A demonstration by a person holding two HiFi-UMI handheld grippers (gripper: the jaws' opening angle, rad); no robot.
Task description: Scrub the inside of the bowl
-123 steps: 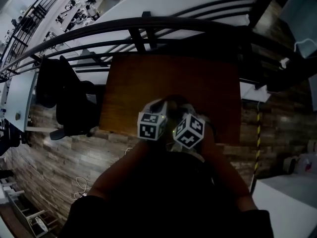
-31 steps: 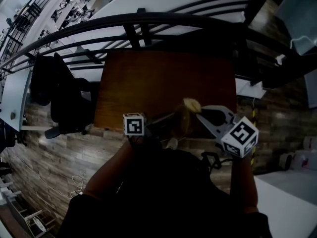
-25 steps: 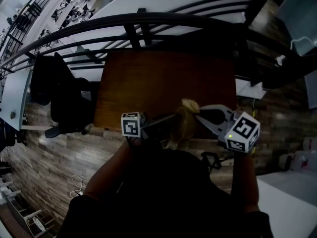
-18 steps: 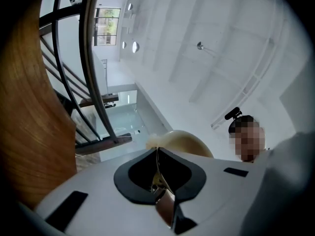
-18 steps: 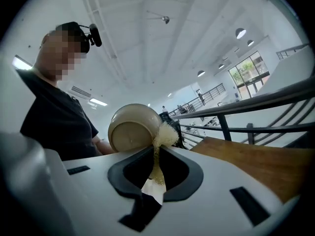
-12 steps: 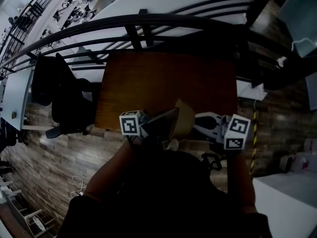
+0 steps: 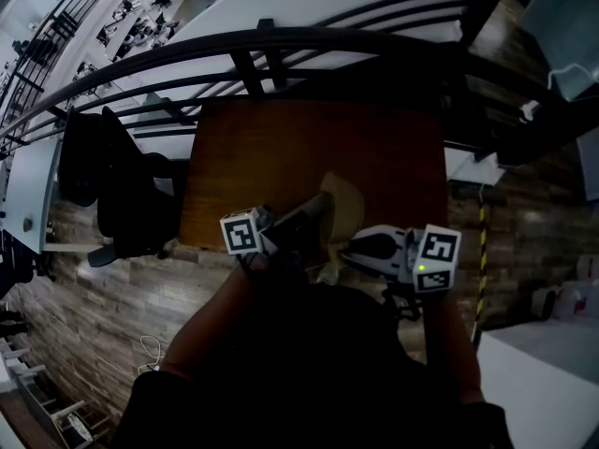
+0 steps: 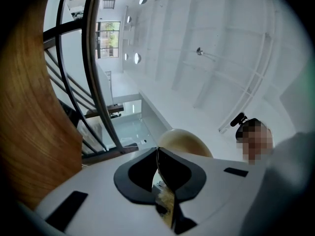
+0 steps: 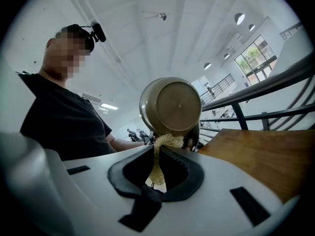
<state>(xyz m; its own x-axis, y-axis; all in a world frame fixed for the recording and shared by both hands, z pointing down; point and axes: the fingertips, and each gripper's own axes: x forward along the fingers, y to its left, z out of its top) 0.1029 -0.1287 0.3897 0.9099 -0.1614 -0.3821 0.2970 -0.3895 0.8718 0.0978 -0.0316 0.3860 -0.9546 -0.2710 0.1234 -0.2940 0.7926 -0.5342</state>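
While both grippers are held up close to the person's chest, the bowl (image 7: 342,201) is off the tabletop, tilted on edge between them above its near edge.

Left gripper (image 8: 160,156): fingers clenched on the bowl's thin rim, with the rounded wall showing just beyond.

Right gripper (image 9: 156,156): fingers clamped on a pale fibrous scrubber (image 9: 166,140). Its tuft touches the bowl's lower rim; whether it reaches inside cannot be told.

Handling: the bowl looks rigid, smooth and light, and is likely slippery under a one-sided rim pinch. Scrubbing pressure could twist it, so a deeper bite on the rim, opposite the scrubber, is advised. The scrubber is soft and should flatten under load.

Clearance: the brown tabletop (image 7: 281,157) beyond is bare, giving room to lower or brace the bowl. A black railing (image 7: 281,40) bounds its far side, and a dark chair (image 7: 122,185) stands at the left.
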